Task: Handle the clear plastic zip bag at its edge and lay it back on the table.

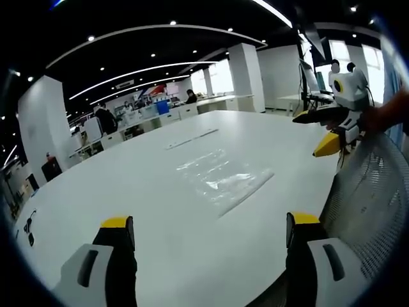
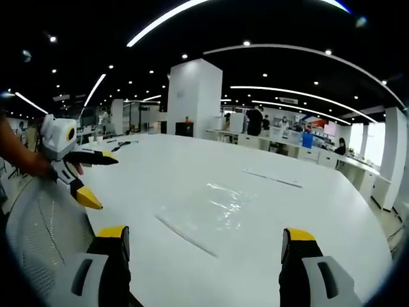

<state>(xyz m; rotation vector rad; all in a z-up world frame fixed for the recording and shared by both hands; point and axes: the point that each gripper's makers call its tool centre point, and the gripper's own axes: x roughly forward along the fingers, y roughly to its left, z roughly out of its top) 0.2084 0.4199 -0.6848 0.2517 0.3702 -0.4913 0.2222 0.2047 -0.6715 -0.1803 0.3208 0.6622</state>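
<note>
The clear plastic zip bag (image 1: pixel 223 176) lies flat on the broad white worktop (image 1: pixel 128 192), well ahead of both tools and touching neither, so I read this as either before the pick or after the lay-down; can't tell which. My left hand-held gripper (image 1: pixel 211 240) and right hand-held gripper (image 2: pixel 203 246) are both spread wide and empty, held off the near worktop edge by the white mesh chair back (image 1: pixel 374 192), probably to keep clear of the film. The bag's zip strip (image 2: pixel 185 235) faces the right side, so I'd take that edge first.
</note>
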